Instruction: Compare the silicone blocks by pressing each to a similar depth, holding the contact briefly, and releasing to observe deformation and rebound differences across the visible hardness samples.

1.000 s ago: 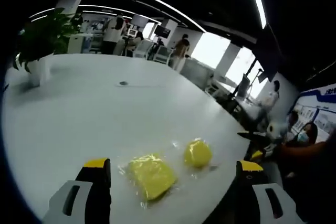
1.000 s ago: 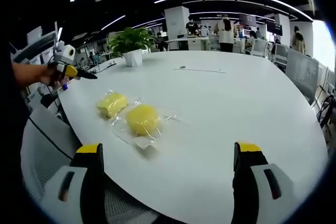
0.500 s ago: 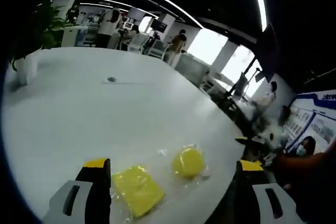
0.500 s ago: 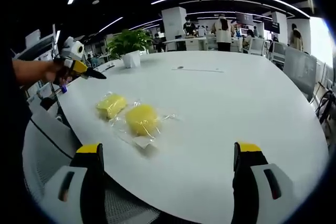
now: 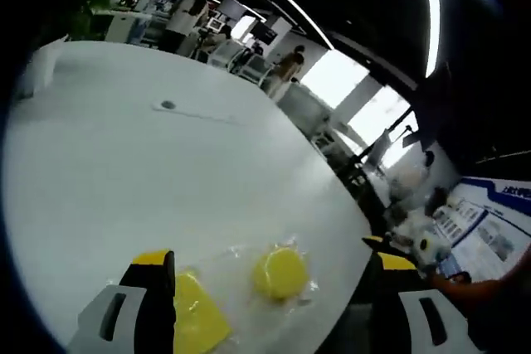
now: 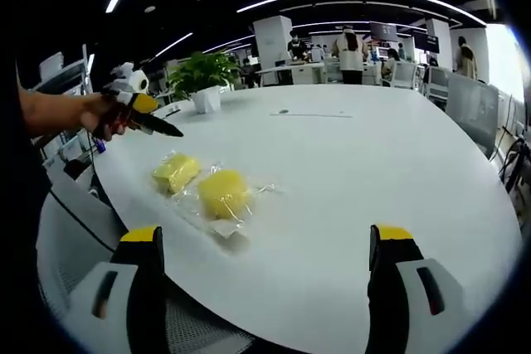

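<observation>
While both blocks lie untouched in their clear wrap near the desk point(image 6: 348, 172) edge, I judge no press has begun; every press, hold and release is left. In the right gripper view, the square block point(image 6: 176, 172) sits at 10 o'clock of the round block point(image 6: 222, 192), just beside it. My left gripper point(image 5: 270, 288) hovers above them, jaws spread wide, holding nothing; its square block point(image 5: 197, 322) lies against the left jaw. My right gripper point(image 6: 264, 259) is likewise wide apart and empty, well back from the pair.
</observation>
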Available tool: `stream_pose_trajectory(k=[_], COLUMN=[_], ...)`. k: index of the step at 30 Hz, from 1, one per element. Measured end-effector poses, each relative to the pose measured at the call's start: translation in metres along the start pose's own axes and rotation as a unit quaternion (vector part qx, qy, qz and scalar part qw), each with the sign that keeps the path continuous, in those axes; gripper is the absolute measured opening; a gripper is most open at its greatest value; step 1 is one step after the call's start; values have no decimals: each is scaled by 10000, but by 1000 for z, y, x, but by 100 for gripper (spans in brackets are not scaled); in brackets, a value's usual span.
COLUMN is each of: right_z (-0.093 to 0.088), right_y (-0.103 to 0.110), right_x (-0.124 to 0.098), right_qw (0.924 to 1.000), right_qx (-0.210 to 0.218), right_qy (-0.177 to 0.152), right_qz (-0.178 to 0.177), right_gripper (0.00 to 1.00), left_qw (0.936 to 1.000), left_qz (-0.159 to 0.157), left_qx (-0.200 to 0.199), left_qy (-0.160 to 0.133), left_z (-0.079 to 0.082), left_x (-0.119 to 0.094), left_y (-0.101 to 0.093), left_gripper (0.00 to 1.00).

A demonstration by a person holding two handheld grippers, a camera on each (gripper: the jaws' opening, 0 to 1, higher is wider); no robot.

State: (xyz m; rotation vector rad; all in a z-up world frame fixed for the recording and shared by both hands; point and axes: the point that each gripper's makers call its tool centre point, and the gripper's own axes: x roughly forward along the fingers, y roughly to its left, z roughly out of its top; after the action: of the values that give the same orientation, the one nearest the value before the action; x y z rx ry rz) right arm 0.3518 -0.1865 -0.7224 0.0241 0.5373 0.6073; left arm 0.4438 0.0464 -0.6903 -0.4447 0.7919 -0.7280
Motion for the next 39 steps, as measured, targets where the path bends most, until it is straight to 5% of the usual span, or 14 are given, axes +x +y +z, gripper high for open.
stream_pose_trajectory(k=[6,14,34,39], right_z=[-3,-5,-6,-5], right_y=[2,2,1,0], right_x=[-1,-2,-10,-11], right_qw=[10000,10000,9998,9998], right_qx=[41,75,167,198], right_qy=[36,48,-13,-36], right_qz=[-6,-1,-54,-82], right_gripper=[97,96,96,96], left_qw=[9997,9992,9901,9808], left_qz=[-177,-346,-402,-406], left_qx=[-136,-134,-1295,-1882], left_qy=[-104,127,373,323], left_z=[3,-9,-29,-29], left_x=[13,38,73,82], left_y=[-4,-13,5,10], left_gripper=[98,99,89,84])
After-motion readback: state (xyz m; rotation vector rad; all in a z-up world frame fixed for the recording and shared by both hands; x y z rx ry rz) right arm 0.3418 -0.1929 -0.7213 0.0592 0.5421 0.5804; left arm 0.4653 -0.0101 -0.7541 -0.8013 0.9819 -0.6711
